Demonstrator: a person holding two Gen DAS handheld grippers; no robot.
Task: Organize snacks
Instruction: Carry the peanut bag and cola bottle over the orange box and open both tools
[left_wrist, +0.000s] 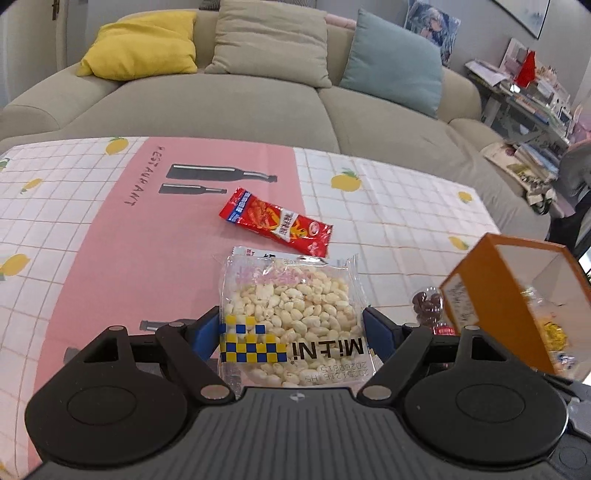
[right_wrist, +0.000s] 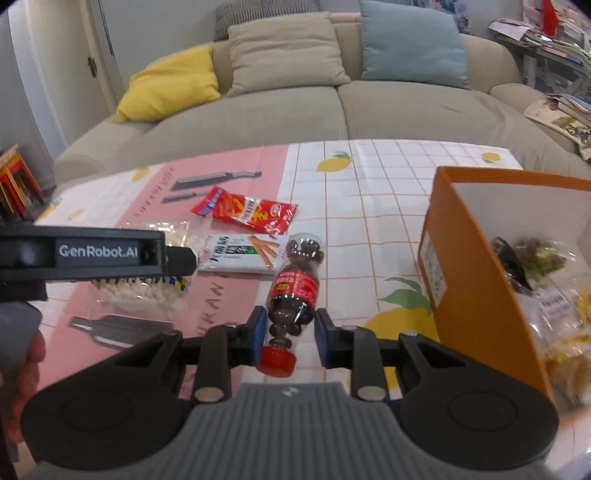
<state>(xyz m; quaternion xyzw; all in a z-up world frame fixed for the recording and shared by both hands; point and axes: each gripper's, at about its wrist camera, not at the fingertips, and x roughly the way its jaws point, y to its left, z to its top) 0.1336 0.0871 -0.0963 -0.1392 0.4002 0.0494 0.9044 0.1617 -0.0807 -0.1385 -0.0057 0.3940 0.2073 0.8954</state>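
My left gripper (left_wrist: 290, 323) is shut on a clear bag of white puffed snacks (left_wrist: 291, 295), its blue pads pressing both side edges. In the right wrist view that gripper comes in from the left with the bag (right_wrist: 147, 291) hanging off the tablecloth. My right gripper (right_wrist: 290, 330) is shut on a small bottle of chocolate balls (right_wrist: 293, 284), red cap toward the camera. The bottle (left_wrist: 428, 306) also shows beside the orange box (left_wrist: 480, 295). A red snack packet (left_wrist: 275, 221) and a white box of biscuit sticks (right_wrist: 240, 254) lie on the table.
The orange box (right_wrist: 461, 280) stands open at the right with several snack packs inside. The table carries a pink and white checked cloth (left_wrist: 110, 240) with lemons. Behind it is a beige sofa (left_wrist: 221, 110) with cushions, and cluttered shelves (left_wrist: 535, 96) sit far right.
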